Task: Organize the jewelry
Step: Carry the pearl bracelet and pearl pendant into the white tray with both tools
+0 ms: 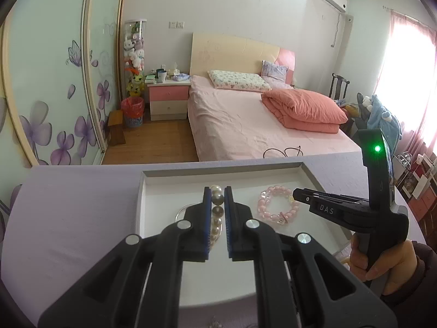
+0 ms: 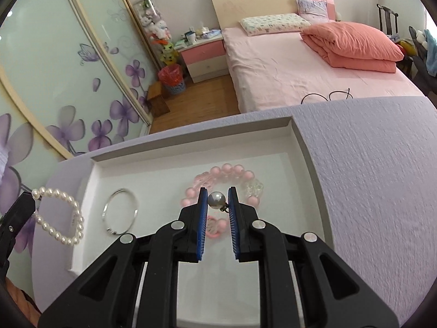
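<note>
My left gripper (image 1: pixel 217 191) is shut on a white pearl bracelet (image 1: pixel 217 211) and holds it over the left part of a white tray (image 1: pixel 140 205). In the right wrist view the same pearl bracelet (image 2: pixel 79 213) hangs as a loop from the left gripper (image 2: pixel 31 195), just left of the tray (image 2: pixel 297 147). My right gripper (image 2: pixel 217 191) is shut on a grey pearl (image 2: pixel 216 200) with a small metal clasp. It hovers above a pink bead bracelet (image 2: pixel 232 168) lying in the tray. A silver bangle (image 2: pixel 136 207) lies in the tray's left half.
The tray rests on a table covered in lavender cloth (image 2: pixel 368 177). The right gripper (image 1: pixel 296 194), held by a hand (image 1: pixel 382 268), sits right of the pink bracelet (image 1: pixel 275 190). Beyond the table are a pink bed (image 1: pixel 245 125) and a floral wardrobe.
</note>
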Motion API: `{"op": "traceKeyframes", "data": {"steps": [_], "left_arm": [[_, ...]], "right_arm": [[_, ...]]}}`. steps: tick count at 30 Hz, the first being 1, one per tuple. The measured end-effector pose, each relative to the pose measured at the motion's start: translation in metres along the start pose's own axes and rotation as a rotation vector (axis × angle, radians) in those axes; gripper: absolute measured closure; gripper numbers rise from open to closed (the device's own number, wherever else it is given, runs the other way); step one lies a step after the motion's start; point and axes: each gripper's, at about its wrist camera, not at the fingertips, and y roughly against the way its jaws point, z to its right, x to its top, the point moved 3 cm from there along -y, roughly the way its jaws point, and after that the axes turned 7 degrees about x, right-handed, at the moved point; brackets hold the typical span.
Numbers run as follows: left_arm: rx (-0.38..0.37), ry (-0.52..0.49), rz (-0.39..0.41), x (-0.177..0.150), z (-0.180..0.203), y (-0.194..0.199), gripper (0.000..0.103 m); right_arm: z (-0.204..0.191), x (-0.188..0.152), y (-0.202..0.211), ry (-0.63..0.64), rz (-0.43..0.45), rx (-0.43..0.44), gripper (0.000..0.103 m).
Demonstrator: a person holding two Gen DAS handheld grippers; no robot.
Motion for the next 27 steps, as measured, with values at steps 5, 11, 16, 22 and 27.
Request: {"op": "traceKeyframes", "data": {"steps": [5, 11, 16, 22, 27], "left_arm": [[-0.001, 0.002, -0.017, 0.003, 0.002, -0.017, 0.094], [0.005, -0.008, -0.019, 0.0, 0.006, -0.023, 0.094], [0.012, -0.013, -0.017, 0.002, 0.01, -0.031, 0.094], [0.032, 0.022, -0.03, 0.003, 0.003, -0.046, 0.087], [0.048, 0.065, -0.024, 0.002, -0.013, -0.038, 0.066]], "right_arm": [[0.003, 0.001, -0.002, -0.001, -0.01, 0.002, 0.069], [0.005, -0.002, 0.014, 0.043, 0.04, -0.029, 0.061], [0.004, -0.003, 0.021, 0.069, 0.055, -0.034, 0.061], [0.005, -0.009, 0.021, 0.099, 0.059, -0.045, 0.061], [0.005, -0.016, 0.028, 0.128, 0.069, -0.05, 0.061]]}}
